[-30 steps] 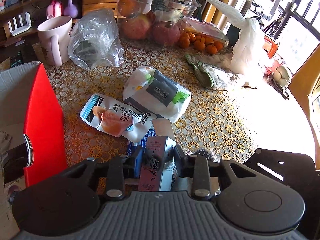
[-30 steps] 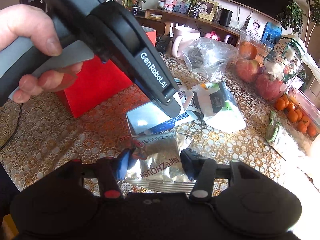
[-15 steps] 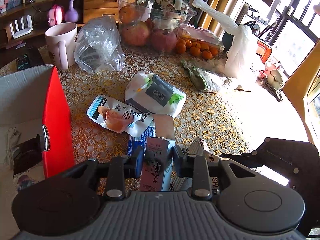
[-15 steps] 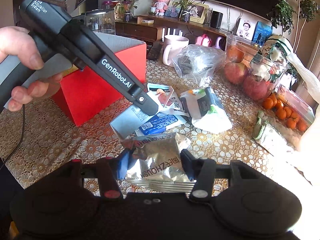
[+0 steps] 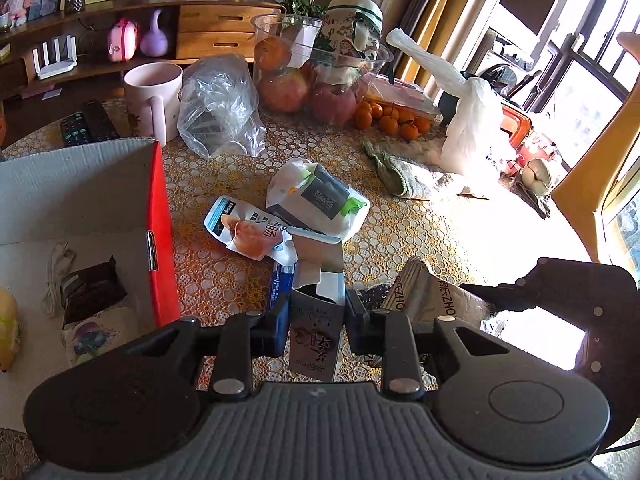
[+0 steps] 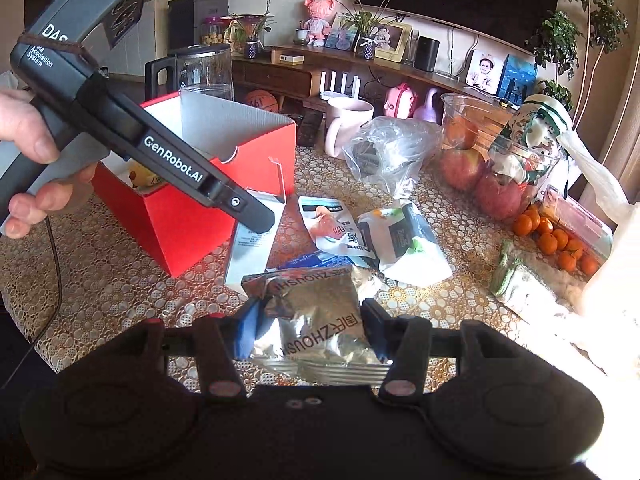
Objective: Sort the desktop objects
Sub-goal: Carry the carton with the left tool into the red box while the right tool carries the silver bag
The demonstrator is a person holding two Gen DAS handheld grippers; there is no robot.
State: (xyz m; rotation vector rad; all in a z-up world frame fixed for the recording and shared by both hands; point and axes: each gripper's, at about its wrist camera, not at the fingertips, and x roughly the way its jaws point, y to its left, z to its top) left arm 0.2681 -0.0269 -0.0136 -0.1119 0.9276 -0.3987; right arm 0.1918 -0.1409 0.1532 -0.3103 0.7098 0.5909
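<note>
The left gripper (image 5: 316, 316) had a small open-topped carton (image 5: 317, 332) between its jaws, which were closing on the carton's sides. The right gripper (image 6: 308, 332) pinched a silver foil packet (image 6: 316, 320) by its crimped end, jaws pressed against both edges. Both items hung clear of the counter (image 5: 400, 240).

To do this step well, I judged each item should be carried over the red box (image 5: 160, 236), which lay at ten o'clock from the left gripper, and released only once fully past its rim. The carton's loose flap could catch on that rim, so it wanted clearance.

Both grippers pointed steeply downward and forward. In the right wrist view, a hand (image 6: 24, 152) gripped the left tool's handle at nine o'clock, its body slanting down toward the box.

Farther out, at twelve o'clock, a sausage pouch (image 5: 248, 232) and a white wipes pack (image 5: 320, 200) lay unsorted, touching each other. Beyond stood a pink mug (image 5: 152, 100) and a clear plastic bag (image 5: 220, 108).
</note>
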